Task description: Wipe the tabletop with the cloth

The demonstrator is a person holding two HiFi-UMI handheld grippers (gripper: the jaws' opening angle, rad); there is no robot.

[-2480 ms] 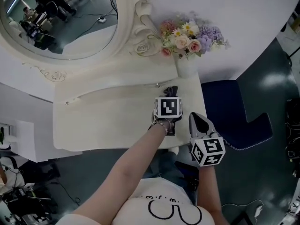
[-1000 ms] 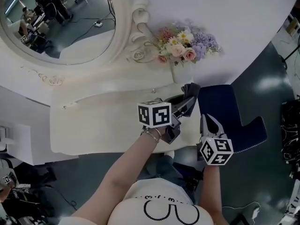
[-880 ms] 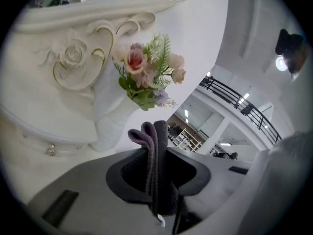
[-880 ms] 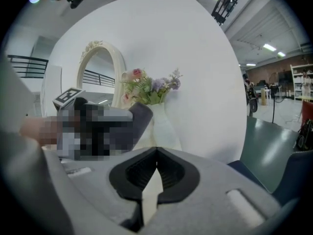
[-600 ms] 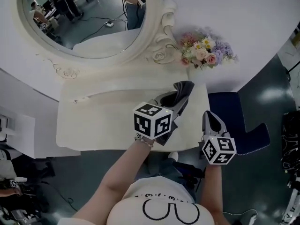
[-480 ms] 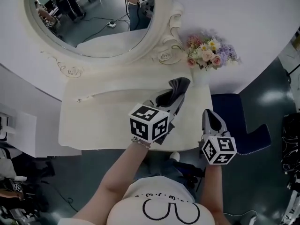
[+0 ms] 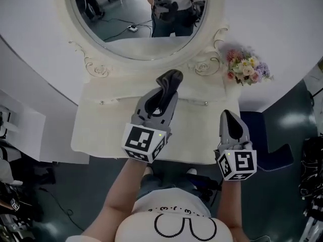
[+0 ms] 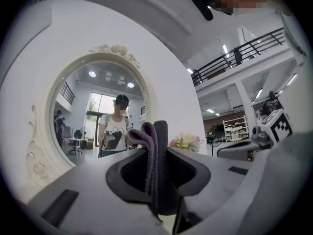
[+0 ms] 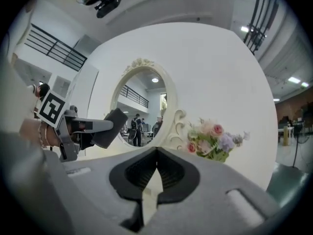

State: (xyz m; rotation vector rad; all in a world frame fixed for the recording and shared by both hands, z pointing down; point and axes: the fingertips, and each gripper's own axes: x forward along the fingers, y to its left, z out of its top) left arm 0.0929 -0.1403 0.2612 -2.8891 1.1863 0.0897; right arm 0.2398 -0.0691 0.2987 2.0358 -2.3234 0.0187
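Clearly the dark grey cloth (image 7: pixel 170 79) is pinched in the left claw (image 7: pixel 164 91), which is clenched on a bunched fold. The fold stands out past the tips toward 12 o'clock, its length running along the claw. It seems held above the cream table (image 7: pixel 101 130), so the wipe likely starts by lowering the left hand. At 3 o'clock the right claw (image 7: pixel 228 119) is closed on nothing, over the table's right edge.
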